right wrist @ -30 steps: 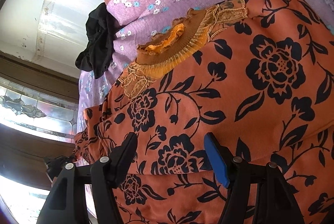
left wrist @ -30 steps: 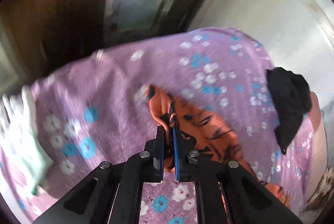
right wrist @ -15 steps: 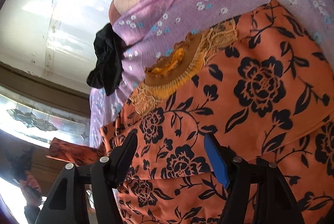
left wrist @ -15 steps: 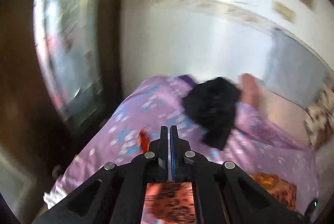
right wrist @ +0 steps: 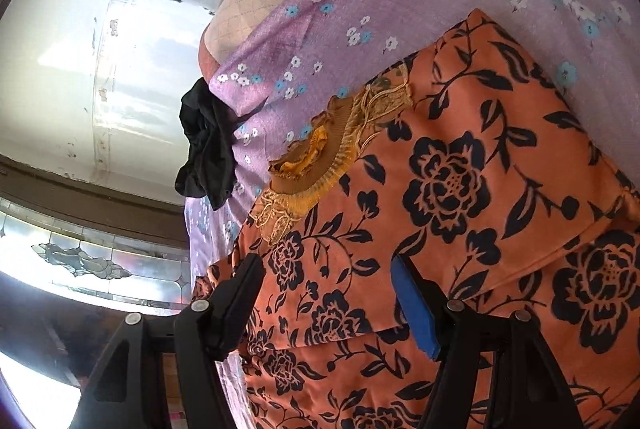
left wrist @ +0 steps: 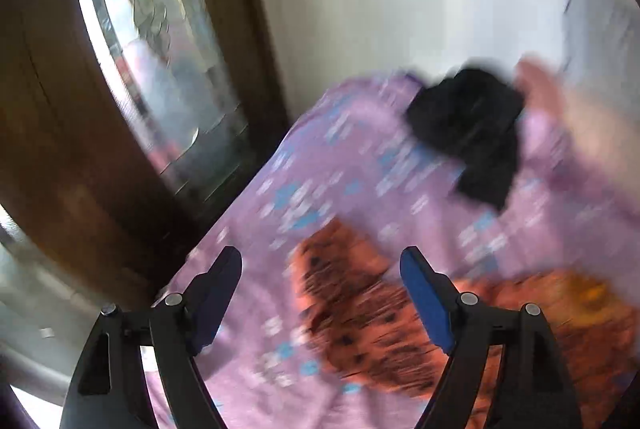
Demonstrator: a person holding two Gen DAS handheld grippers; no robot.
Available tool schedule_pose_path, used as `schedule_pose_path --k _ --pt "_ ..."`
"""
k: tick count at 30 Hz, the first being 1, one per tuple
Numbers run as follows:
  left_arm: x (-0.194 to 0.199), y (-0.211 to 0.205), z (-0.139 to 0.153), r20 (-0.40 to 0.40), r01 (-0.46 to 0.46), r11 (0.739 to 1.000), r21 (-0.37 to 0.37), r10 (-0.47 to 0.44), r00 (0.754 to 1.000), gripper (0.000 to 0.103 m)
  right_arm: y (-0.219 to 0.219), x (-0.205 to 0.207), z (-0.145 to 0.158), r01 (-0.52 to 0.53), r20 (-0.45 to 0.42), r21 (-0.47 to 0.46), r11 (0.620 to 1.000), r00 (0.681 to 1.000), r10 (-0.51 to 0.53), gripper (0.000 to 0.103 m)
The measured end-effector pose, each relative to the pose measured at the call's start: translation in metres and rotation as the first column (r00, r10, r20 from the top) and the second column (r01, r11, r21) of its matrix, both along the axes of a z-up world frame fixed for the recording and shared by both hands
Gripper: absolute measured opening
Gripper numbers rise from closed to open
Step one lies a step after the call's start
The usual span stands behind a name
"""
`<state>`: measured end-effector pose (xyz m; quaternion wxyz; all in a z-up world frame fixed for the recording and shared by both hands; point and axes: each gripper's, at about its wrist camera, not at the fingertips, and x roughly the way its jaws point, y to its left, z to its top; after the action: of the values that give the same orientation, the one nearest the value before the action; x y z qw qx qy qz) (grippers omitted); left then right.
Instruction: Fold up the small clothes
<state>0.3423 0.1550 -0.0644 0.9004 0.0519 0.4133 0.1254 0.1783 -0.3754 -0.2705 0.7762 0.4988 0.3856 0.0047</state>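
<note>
Left gripper [left wrist: 322, 277] opening, released orange garment [left wrist: 360, 313], purple bedsheet [left wrist: 340, 165]

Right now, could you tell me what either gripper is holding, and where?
Nothing: the left gripper is opening above the orange floral garment; the right gripper is open.

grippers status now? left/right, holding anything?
Left gripper: jaws opening, nothing pinched; orange floral garment lies below.
Right gripper: open over the garment, gripping nothing.

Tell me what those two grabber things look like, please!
Both look alike. The left gripper and the right gripper are each made of black angular arms joined with round silver bolts. Each ends in two flat fingers: one finger is plain black and the other wears a bright blue pad. No cables, writing or sleeves show.
</note>
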Motion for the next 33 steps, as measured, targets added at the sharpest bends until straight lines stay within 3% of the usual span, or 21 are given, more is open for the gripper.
schedule_pose_path --k 2,4,6,8,11,16,23,25,27,31,33 --pt "0.011 0.003 -0.035 -0.055 -0.023 0.996 0.081 0.027 0.998 0.082 0.007 0.004 0.000 -0.017 -0.002 -0.002 1.000 1.000 0.017 0.071" --pt "0.015 -0.001 -0.059 -0.063 -0.022 0.988 0.151 0.032 0.998 0.082 0.012 0.008 -0.001 -0.028 -0.006 -0.013 1.000 1.000 0.028 0.071" --pt "0.026 -0.012 -0.085 -0.078 0.020 0.966 0.258 0.000 0.997 0.082 0.016 0.012 -0.003 -0.034 -0.015 -0.020 0.999 0.999 0.034 0.071" --pt "0.035 -0.019 -0.110 -0.131 0.073 0.947 0.312 -0.033 0.991 0.082 0.018 0.015 -0.008 -0.038 -0.031 -0.024 0.999 0.999 0.037 0.071" --pt "0.041 -0.013 -0.140 -0.207 0.091 0.952 0.291 -0.030 0.978 0.082 0.020 0.022 -0.016 -0.038 -0.056 -0.017 0.999 0.998 0.037 0.071" --pt "0.059 -0.014 -0.170 -0.225 0.113 0.920 0.374 -0.028 0.974 0.082 0.026 0.035 -0.026 -0.055 -0.085 -0.034 0.998 0.995 0.052 0.071" --pt "0.104 0.009 -0.185 -0.215 0.027 0.937 0.348 0.052 0.975 0.084 0.028 0.039 -0.037 -0.058 -0.118 -0.053 0.997 0.992 0.051 0.071" --pt "0.110 0.011 -0.184 -0.209 0.026 0.946 0.322 0.044 0.977 0.076 0.026 0.039 -0.038 -0.051 -0.119 -0.056 0.997 0.992 0.044 0.071" --pt "0.112 0.017 -0.183 -0.220 0.032 0.969 0.245 0.024 0.975 0.035 0.026 0.040 -0.038 -0.053 -0.117 -0.063 0.997 0.992 0.045 0.071" --pt "0.111 0.022 -0.175 -0.214 0.007 0.987 0.163 0.028 0.976 0.013 0.033 0.043 -0.035 -0.076 -0.106 -0.084 0.994 0.992 0.067 0.071" --pt "0.107 0.025 -0.170 -0.202 0.002 0.994 0.114 0.021 0.979 0.010 0.035 0.043 -0.033 -0.081 -0.100 -0.089 0.993 0.992 0.072 0.070"
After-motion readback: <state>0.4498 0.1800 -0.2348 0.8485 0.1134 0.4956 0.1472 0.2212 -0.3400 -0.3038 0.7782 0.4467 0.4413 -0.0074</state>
